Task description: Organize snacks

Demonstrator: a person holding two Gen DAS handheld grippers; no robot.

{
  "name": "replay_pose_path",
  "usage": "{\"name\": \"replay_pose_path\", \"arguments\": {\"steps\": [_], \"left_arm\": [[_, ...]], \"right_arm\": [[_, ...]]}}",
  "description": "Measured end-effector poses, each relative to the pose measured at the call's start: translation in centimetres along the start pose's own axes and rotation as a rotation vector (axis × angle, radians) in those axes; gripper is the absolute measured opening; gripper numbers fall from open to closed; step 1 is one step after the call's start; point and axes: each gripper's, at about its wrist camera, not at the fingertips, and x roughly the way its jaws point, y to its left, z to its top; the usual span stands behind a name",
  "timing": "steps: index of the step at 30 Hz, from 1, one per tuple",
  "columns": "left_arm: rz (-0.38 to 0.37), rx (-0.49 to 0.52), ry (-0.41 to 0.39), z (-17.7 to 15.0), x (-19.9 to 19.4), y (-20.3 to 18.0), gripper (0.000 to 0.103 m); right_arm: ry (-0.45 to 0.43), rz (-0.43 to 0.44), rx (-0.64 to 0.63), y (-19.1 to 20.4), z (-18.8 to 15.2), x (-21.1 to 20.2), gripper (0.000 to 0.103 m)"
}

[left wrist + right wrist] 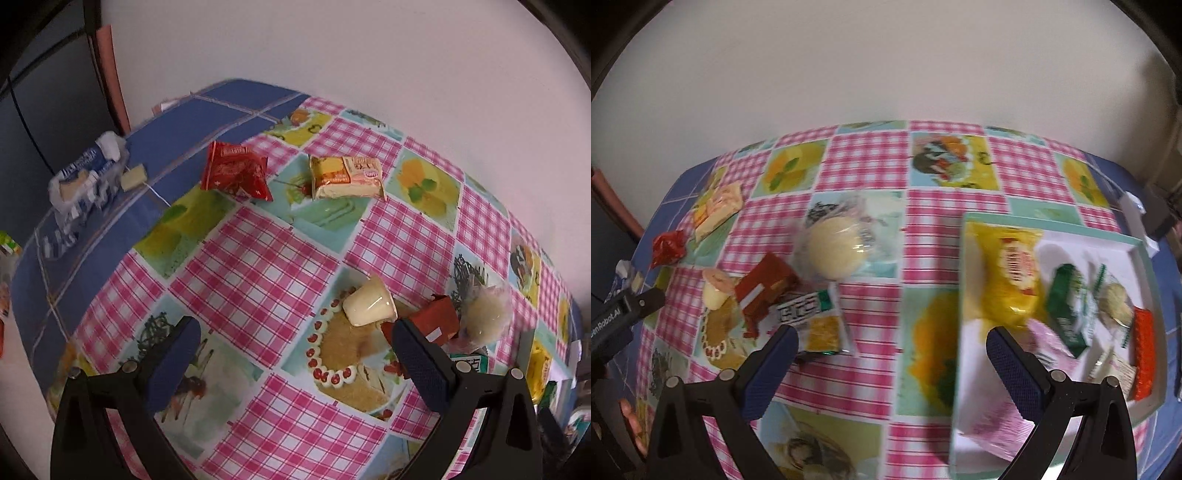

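My left gripper [295, 332] is open and holds nothing, hovering just short of a cream pudding cup [369, 304] lying on its side. To the right of the cup lie a red-brown box [436, 319] and a clear-wrapped round cake [484, 312]. Farther back lie a red packet [236, 171] and a yellow biscuit packet [345, 177]. My right gripper [891, 339] is also open and empty, between a green-and-yellow packet [816, 321] and a white tray [1071, 245]. In the tray are a yellow packet [1008, 273], a green packet [1067, 306], an orange packet [1143, 354] and other snacks.
The table wears a pink checked cloth [258, 280] and backs onto a white wall. A torn blue-and-white wrapper [85, 181] lies at the far left edge. In the right wrist view, the left tool's black body [624, 314] and a hand [628, 417] show at the left.
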Motion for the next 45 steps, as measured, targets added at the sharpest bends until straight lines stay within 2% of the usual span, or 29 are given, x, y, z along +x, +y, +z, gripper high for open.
{"name": "replay_pose_path", "arguments": {"steps": [4,9,13,18,26,28,30,31,35,40,44,45], "left_arm": [[-0.044,0.003,0.056,0.2,1.5,-0.4,0.103],[-0.045,0.062,0.127,0.1,3.5,-1.8,0.103],[-0.104,0.023,0.167,0.7,4.8,-1.4,0.103],[-0.134,-0.031,0.17,1.7,5.7,-0.9,0.103],[-0.134,-0.027,0.153,2.4,6.8,-1.9,0.102],[-0.132,-0.017,0.156,2.4,7.2,-2.4,0.098],[-0.133,-0.007,0.164,2.3,7.6,-2.9,0.085],[-0.132,-0.003,0.169,2.3,7.8,-3.1,0.082],[-0.125,0.016,0.184,2.1,8.7,-4.0,0.074],[-0.112,0.041,0.201,1.6,9.3,-5.2,0.063],[-0.112,0.056,0.199,1.2,9.4,-5.9,0.04],[-0.111,0.059,0.2,1.2,9.4,-6.0,0.04]], "right_arm": [[0.03,0.024,-0.048,2.1,-0.2,1.7,0.103],[0.065,0.024,-0.095,4.1,-0.6,3.4,0.103],[0.088,0.023,-0.119,5.2,-0.8,4.5,0.103],[0.099,0.032,-0.132,6.2,-0.7,5.5,0.103],[0.117,0.017,-0.153,6.8,-0.8,6.8,0.102],[0.12,0.015,-0.153,6.7,-0.7,7.0,0.101],[0.126,0.01,-0.155,6.6,-0.8,7.2,0.095],[0.129,0.009,-0.155,6.6,-0.8,7.3,0.093],[0.14,0.012,-0.149,6.4,-0.9,7.6,0.087],[0.139,0.008,-0.145,6.1,-1.0,7.5,0.076],[0.136,0.011,-0.133,5.8,-1.0,7.3,0.07],[0.136,0.013,-0.131,5.8,-1.0,7.2,0.069]]}}
